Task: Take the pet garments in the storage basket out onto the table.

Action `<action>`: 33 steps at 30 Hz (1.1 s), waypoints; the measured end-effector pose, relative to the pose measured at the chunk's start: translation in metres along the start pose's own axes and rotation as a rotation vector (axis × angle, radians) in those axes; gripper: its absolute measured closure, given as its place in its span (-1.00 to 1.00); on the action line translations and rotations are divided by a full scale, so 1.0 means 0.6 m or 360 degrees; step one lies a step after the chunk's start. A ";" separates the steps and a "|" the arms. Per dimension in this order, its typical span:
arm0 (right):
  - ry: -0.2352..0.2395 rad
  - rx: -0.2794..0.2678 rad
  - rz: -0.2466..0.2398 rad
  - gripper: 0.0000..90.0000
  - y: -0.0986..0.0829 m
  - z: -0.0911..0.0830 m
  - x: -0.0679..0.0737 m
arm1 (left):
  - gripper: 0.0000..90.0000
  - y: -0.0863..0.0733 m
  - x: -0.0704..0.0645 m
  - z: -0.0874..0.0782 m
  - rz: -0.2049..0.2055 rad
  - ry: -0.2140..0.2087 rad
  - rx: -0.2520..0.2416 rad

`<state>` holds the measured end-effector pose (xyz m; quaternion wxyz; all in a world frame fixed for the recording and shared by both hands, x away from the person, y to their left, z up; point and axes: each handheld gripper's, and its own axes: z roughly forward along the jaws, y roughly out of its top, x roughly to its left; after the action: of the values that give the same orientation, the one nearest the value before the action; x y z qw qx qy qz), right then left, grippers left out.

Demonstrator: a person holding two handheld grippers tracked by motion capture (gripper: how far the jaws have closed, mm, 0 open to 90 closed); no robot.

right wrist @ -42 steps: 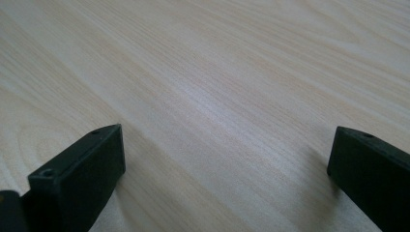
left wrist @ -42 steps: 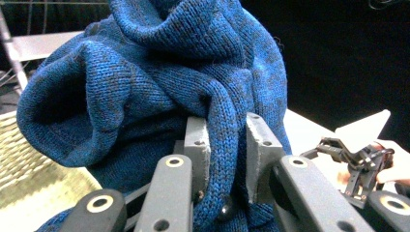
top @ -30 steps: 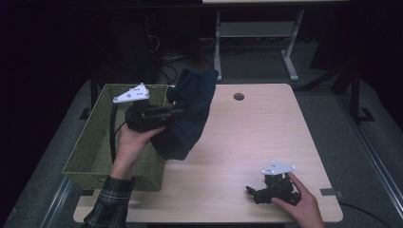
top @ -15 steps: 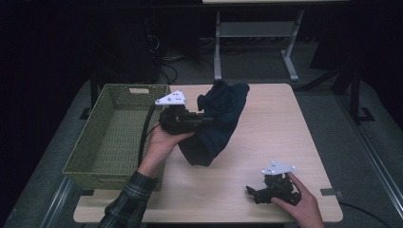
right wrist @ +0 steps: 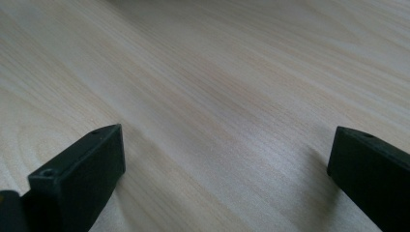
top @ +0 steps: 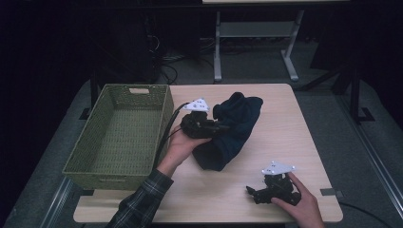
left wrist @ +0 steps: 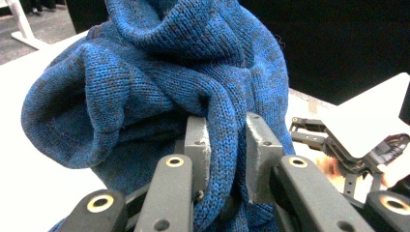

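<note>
A dark blue knitted garment (top: 233, 128) lies bunched on the middle of the light wooden table (top: 285, 142). My left gripper (top: 216, 127) is shut on a fold of the garment (left wrist: 145, 96), and the knit is pinched between its grey pads (left wrist: 198, 145). My right gripper (top: 254, 192) rests low on the table near the front right edge, held by a hand. Its two black jaws stand wide apart over bare wood (right wrist: 217, 96), with nothing between its fingertips (right wrist: 87, 159). In the left gripper view the right gripper (left wrist: 309, 128) appears beyond the garment at the right.
A green woven basket (top: 85, 156) stands on the left side of the table, open and with nothing inside. The left gripper's cable (top: 167, 130) runs along the basket's right wall. White desk legs (top: 217, 42) stand on the floor behind the table.
My left gripper has carried the blue garment from over the basket's right edge rightward and down onto the table's middle. The right gripper has stayed in place.
</note>
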<state>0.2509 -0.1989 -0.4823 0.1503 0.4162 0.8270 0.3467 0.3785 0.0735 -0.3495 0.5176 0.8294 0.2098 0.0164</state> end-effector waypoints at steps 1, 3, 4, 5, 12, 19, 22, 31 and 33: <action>0.0000 0.0000 0.0000 -1.00 0.000 0.000 0.000 | 0.65 -0.001 0.001 0.004 -0.0003 -0.0001 0.0003; -0.0001 -0.0001 -0.0002 -1.00 0.000 0.000 0.000 | 0.65 -0.002 0.002 0.012 0.0000 0.0000 0.0008; -0.0001 -0.0001 -0.0003 -1.00 0.000 0.000 0.000 | 0.65 -0.003 0.003 0.018 0.0006 0.0002 0.0014; -0.0001 -0.0002 -0.0003 -1.00 0.000 0.000 0.000 | 0.65 -0.004 0.003 0.026 -0.0004 0.0003 0.0017; -0.0003 0.0000 -0.0003 -1.00 0.000 0.000 0.000 | 0.65 -0.010 0.006 0.058 -0.0008 -0.0004 0.0056; 0.0002 0.0003 0.0006 -1.00 0.000 0.000 0.000 | 0.65 -0.018 0.008 0.099 0.0001 -0.0022 0.0134; 0.0000 0.0004 0.0005 -1.00 0.000 0.000 0.000 | 0.64 -0.023 0.011 0.118 -0.0008 -0.0023 0.0155; -0.0001 0.0000 -0.0002 -1.00 0.000 0.000 0.000 | 0.61 -0.044 0.021 0.169 -0.0033 0.0011 0.0211; -0.0001 -0.0002 -0.0002 -1.00 0.000 0.000 0.000 | 0.60 -0.049 0.022 0.181 -0.0028 0.0009 0.0237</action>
<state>0.2509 -0.1989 -0.4824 0.1509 0.4158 0.8270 0.3470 0.4073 -0.0033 -0.4278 0.4540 0.8636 0.2191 -0.0015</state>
